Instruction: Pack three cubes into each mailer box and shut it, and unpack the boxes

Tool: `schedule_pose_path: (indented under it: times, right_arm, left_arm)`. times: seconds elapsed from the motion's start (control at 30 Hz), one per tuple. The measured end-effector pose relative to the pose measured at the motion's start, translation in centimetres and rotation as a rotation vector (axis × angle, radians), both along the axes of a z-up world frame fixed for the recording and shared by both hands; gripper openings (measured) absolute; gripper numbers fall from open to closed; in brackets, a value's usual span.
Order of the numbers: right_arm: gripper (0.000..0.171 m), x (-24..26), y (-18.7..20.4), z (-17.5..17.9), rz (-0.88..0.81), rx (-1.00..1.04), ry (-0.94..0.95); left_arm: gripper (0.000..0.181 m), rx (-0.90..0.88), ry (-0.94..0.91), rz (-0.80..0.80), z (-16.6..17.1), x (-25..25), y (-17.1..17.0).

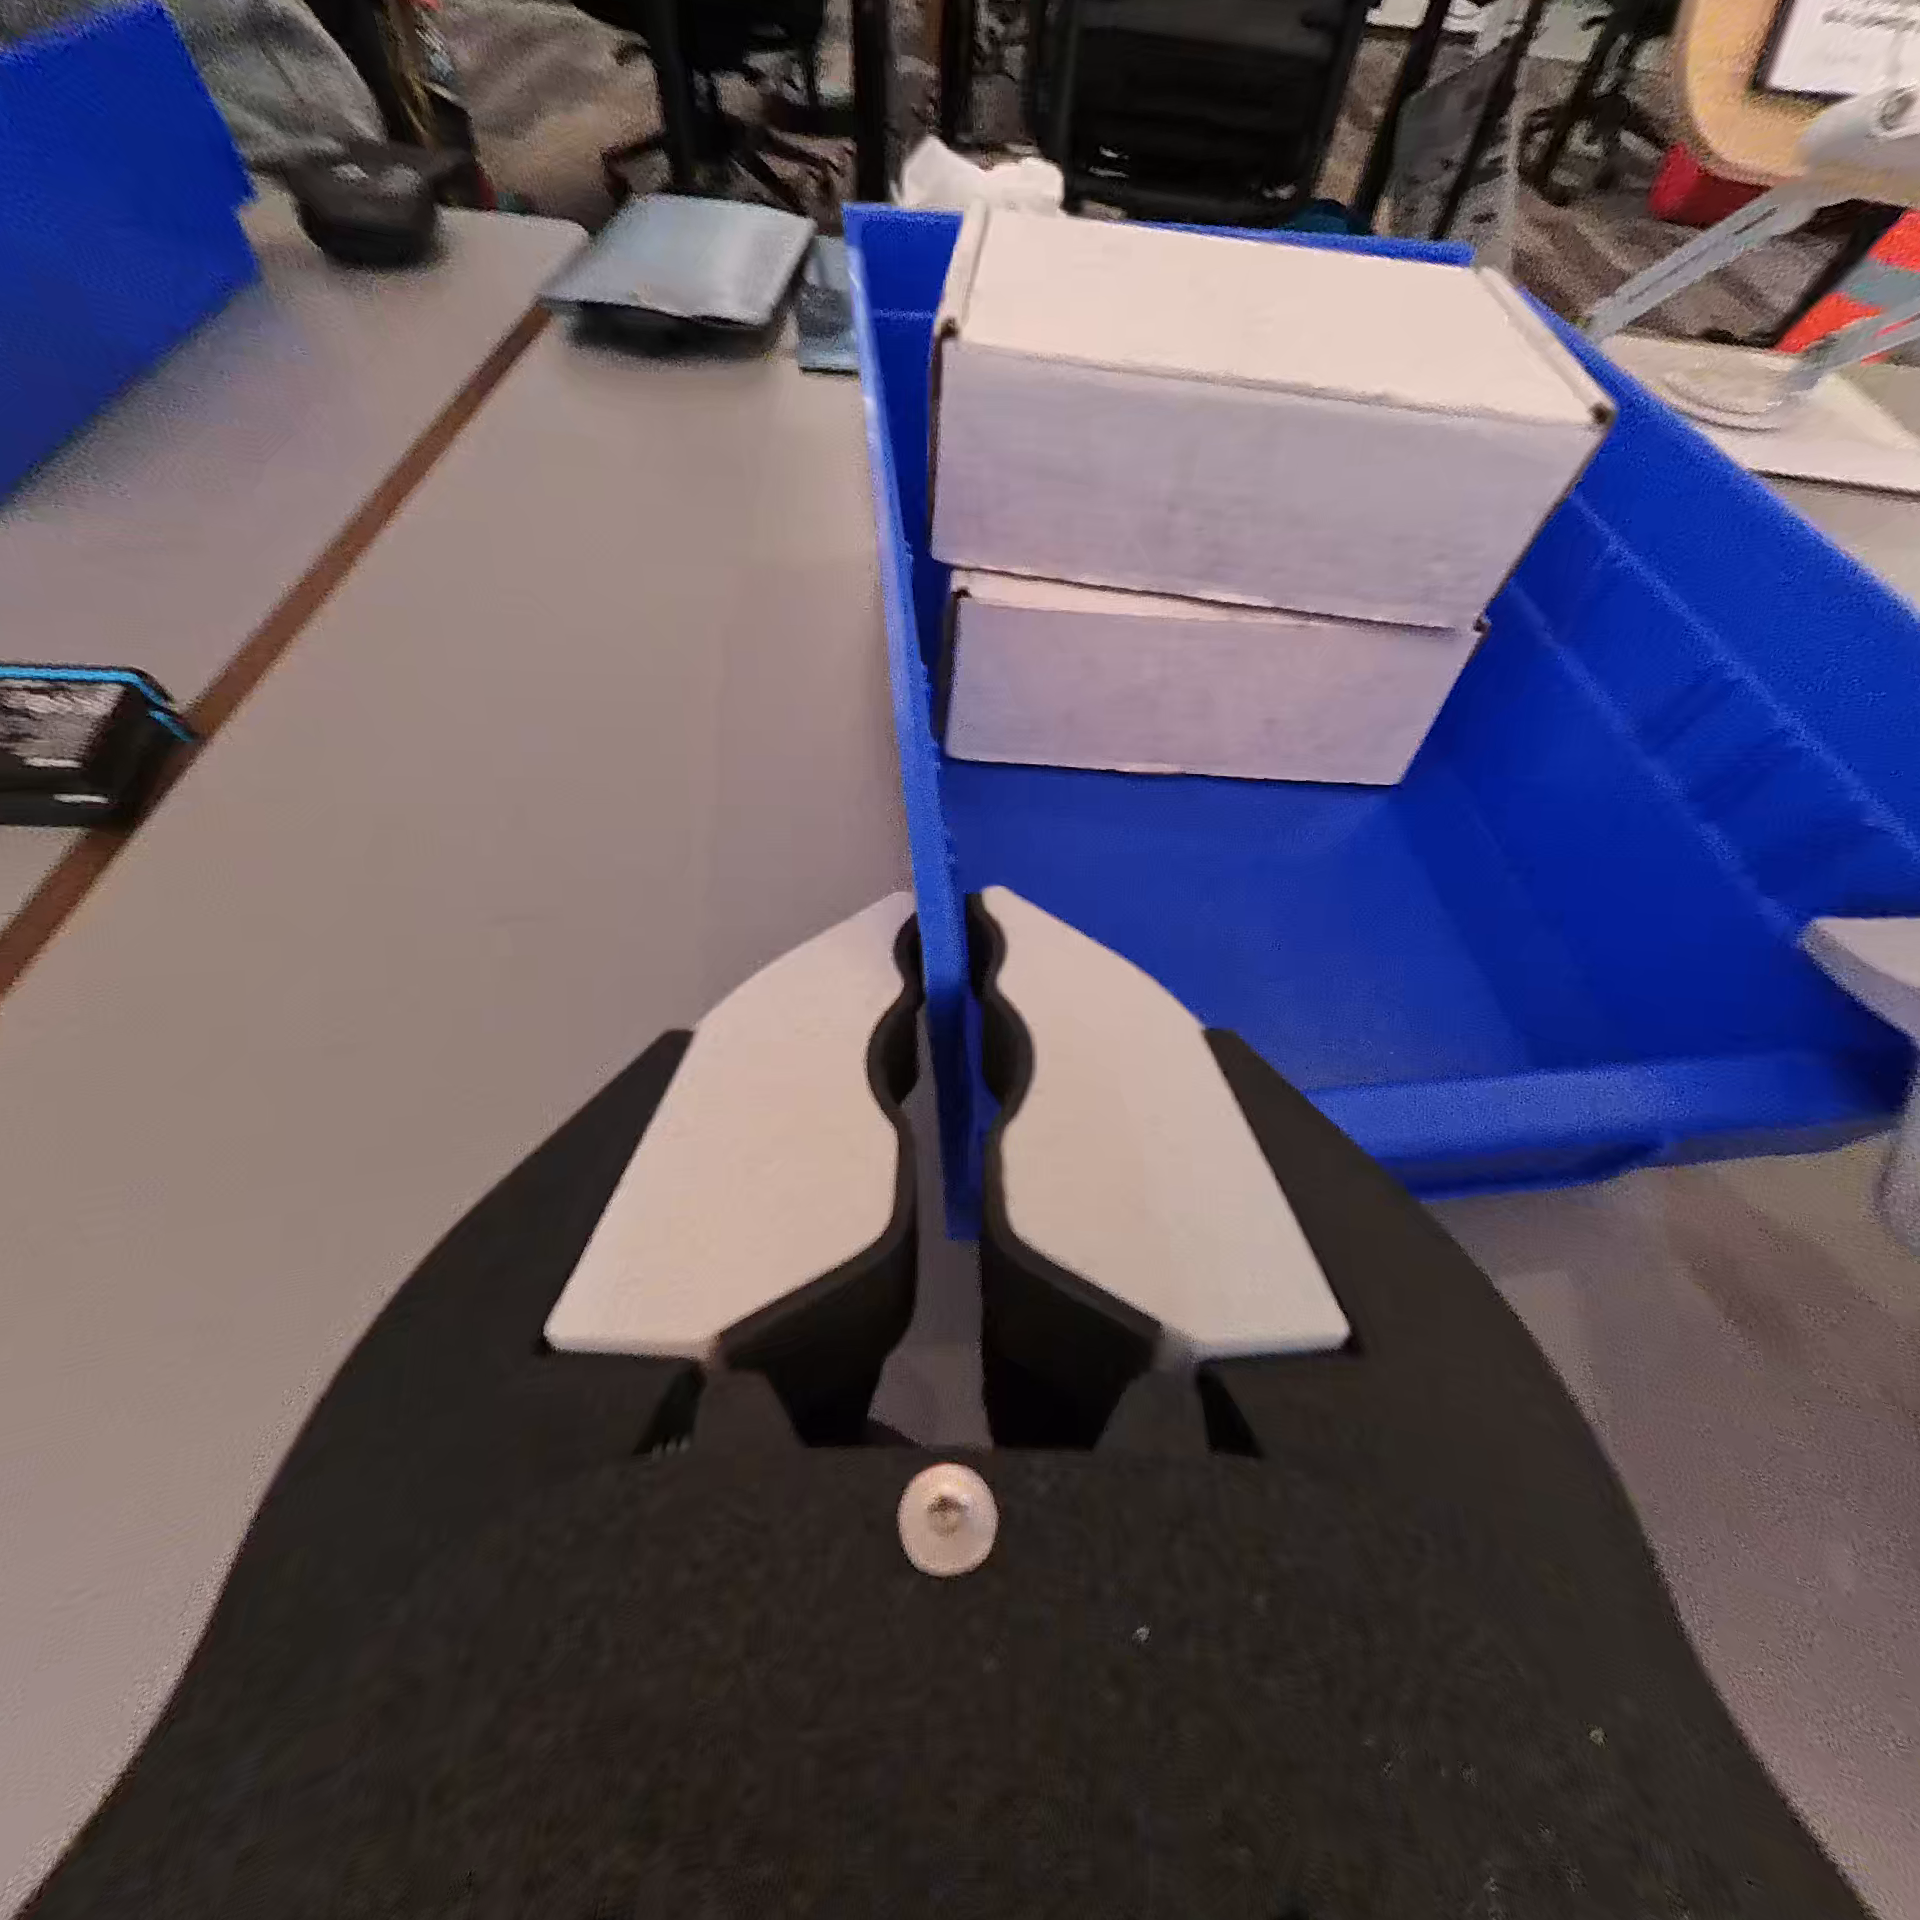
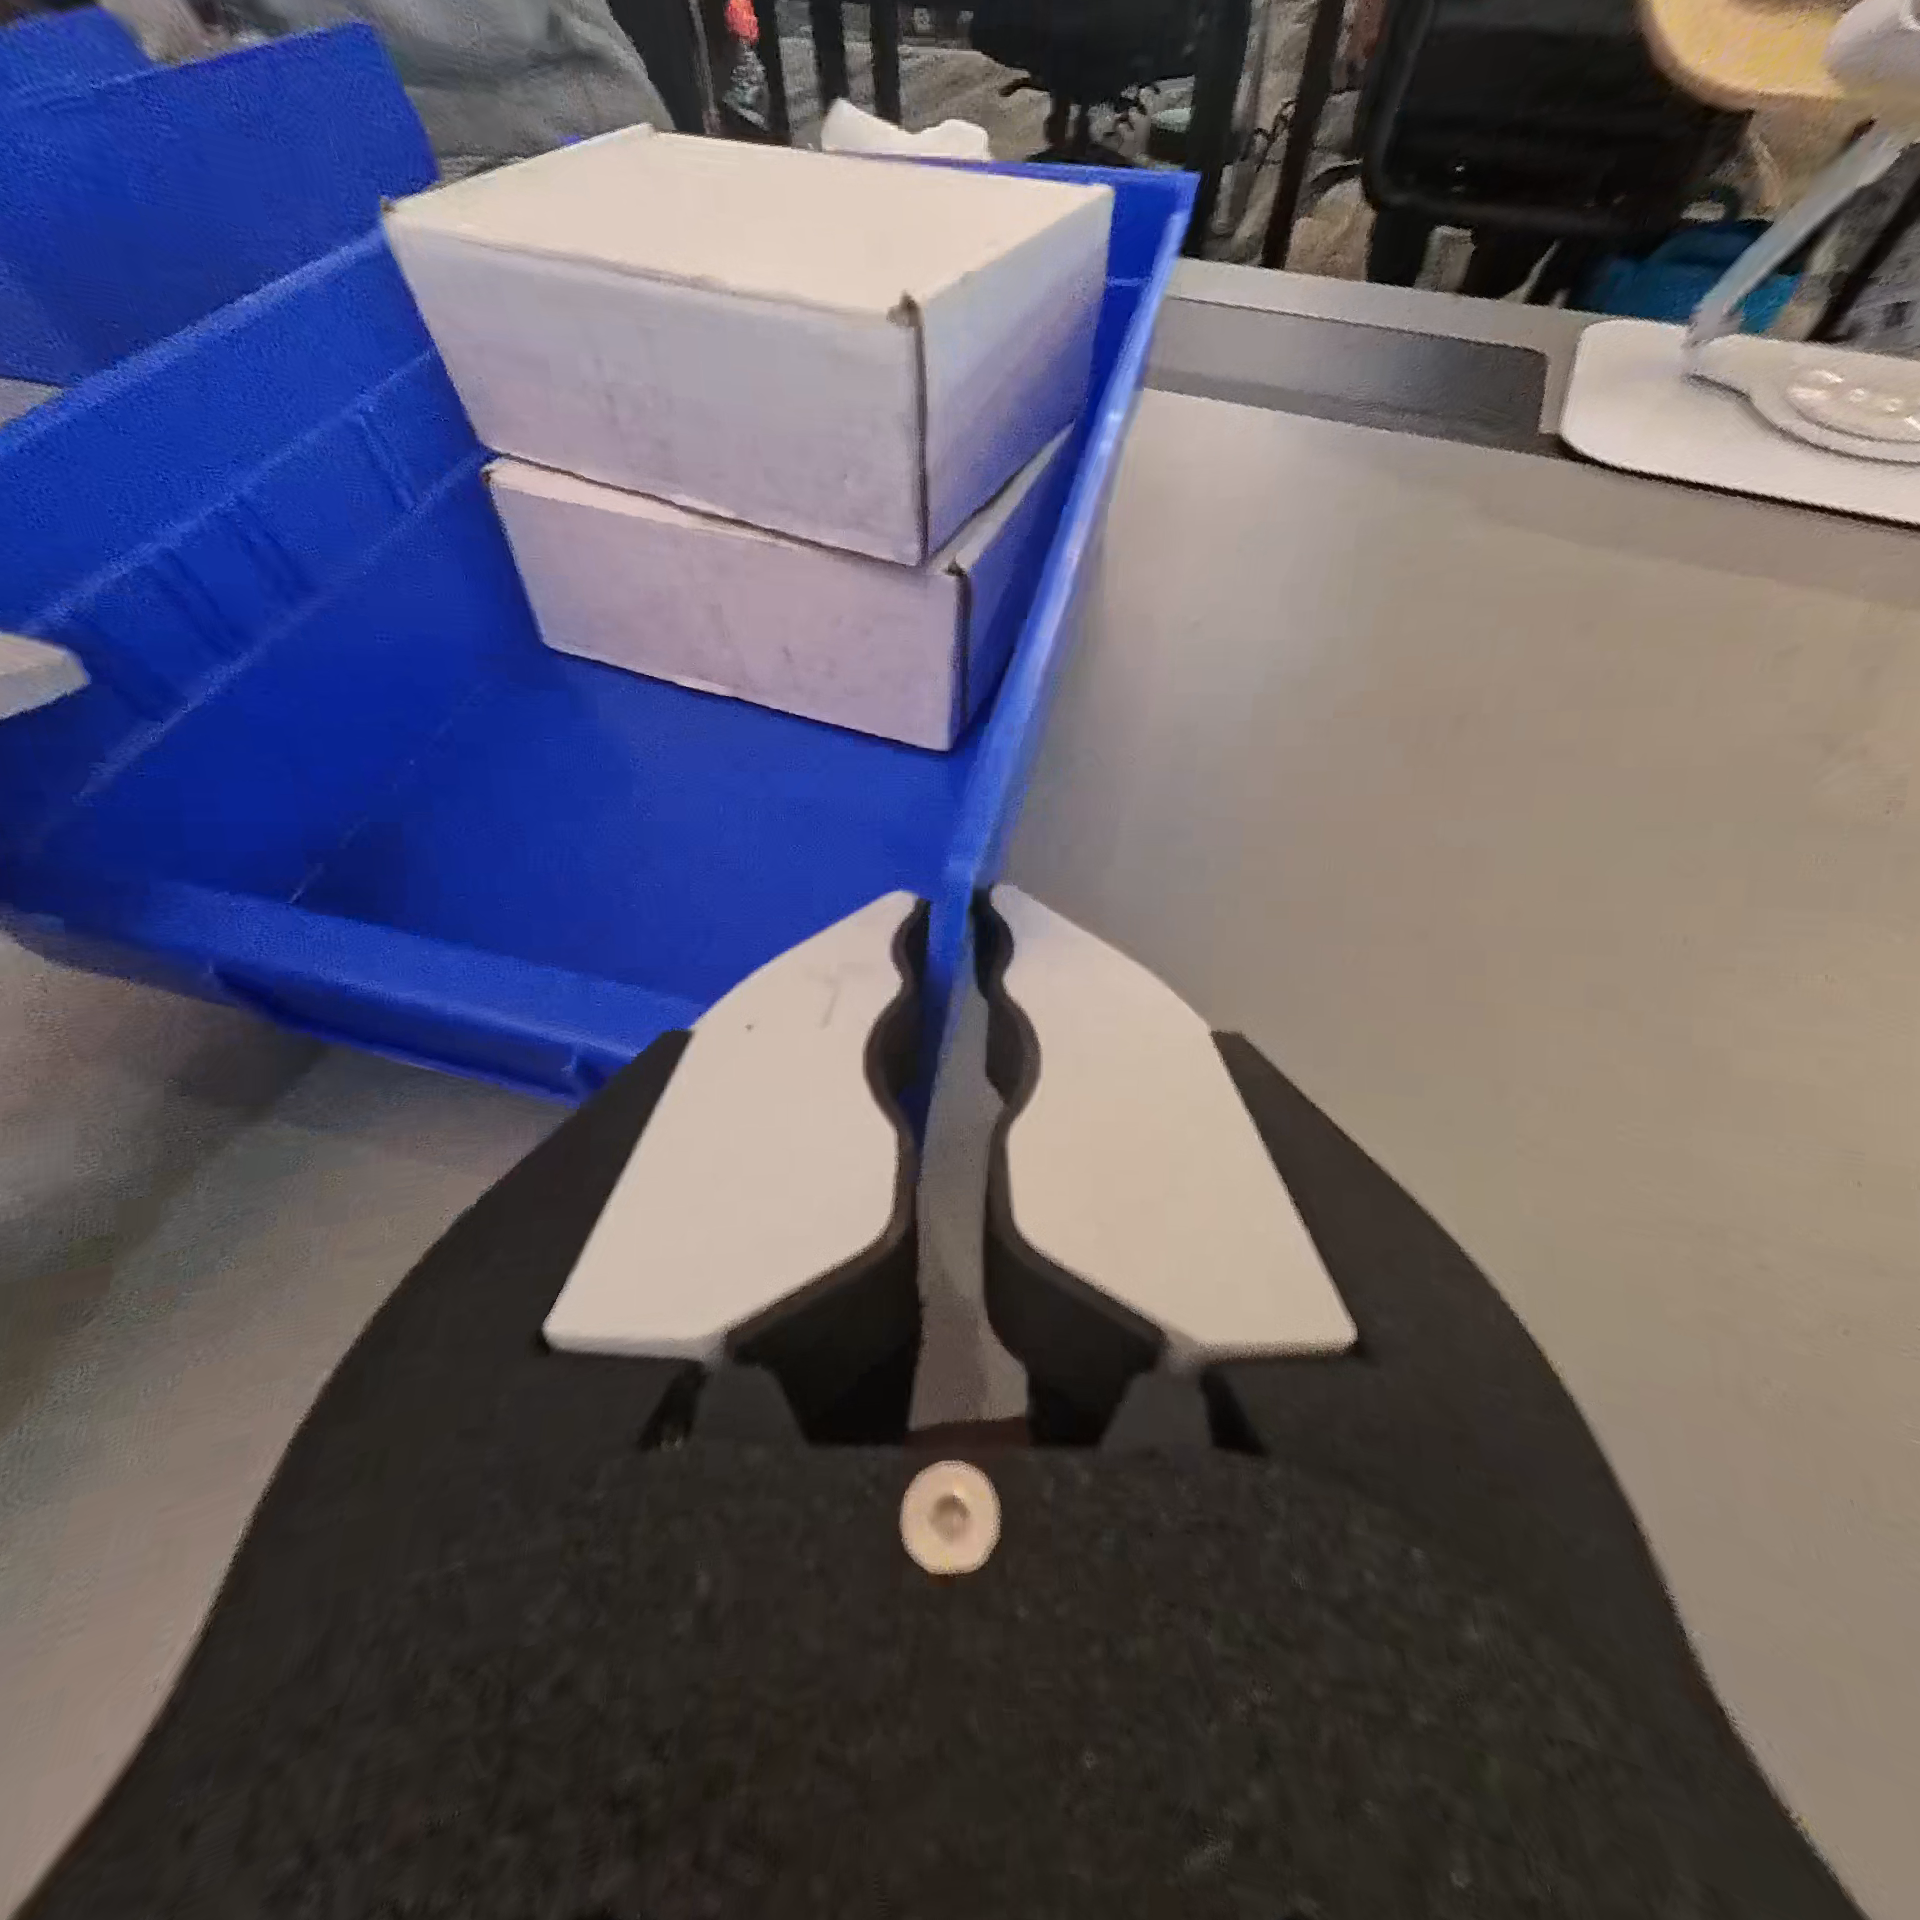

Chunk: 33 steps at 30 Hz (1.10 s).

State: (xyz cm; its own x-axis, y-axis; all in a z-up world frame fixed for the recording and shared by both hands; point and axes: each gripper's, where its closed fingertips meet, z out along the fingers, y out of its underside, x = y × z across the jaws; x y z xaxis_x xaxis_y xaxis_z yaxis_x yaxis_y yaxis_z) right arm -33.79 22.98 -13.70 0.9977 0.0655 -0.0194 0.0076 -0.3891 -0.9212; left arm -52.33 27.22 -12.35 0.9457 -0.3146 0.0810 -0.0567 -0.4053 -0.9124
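Mailer boxes: two white, closed, stacked; upper box [image 1: 1247, 416] [image 2: 748, 332] sits on lower box [image 1: 1195, 686] [image 2: 748, 613], well ahead of both sets of fingers.
Blue bin [image 1: 1558, 935] [image 2: 312, 727]: holds the stack at its far end; near floor bare.
Left gripper [image 1: 945, 925]: clamped on bin's left side wall, fingers nearly closed on the thin plastic edge.
Right gripper [image 2: 948, 925]: pinching bin's right side wall, same narrow gap.
Grey table [image 1: 520, 831] [image 2: 1455, 935]: under bin, spreads to outer side of each gripper.
Second blue bin [image 1: 94, 208]: far left, beyond fingers.
White mat [image 2: 1714, 436]: far right, ahead.
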Motion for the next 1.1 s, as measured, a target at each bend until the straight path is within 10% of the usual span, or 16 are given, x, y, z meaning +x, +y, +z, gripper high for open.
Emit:
schedule_pose_path:
  times: [0.17, 0.3, 0.6, 1.1]
  right_arm:
    - [0.032, 1.0, -3.9, 0.3, 0.302, -0.056, 0.017]
    - [0.043, 8.7, -8.8, 0.7, 0.338, -0.028, 0.005]
    - [0.045, 25.1, -17.3, 3.6, 0.152, 0.158, -0.011]
    - [0.032, 30.2, -21.8, 0.0, 0.059, 0.017, -0.120]
  left_arm:
    - [0.068, 0.044, -0.114, 0.205, 2.8, -2.5, -0.9]
    - [0.057, 0.191, -0.151, 0.251, 6.2, -0.3, -4.2]
    - [0.054, -0.010, -0.188, -0.437, 2.3, 21.1, -14.7]
    - [0.058, 0.145, -0.047, -0.990, 1.7, 33.7, -18.0]
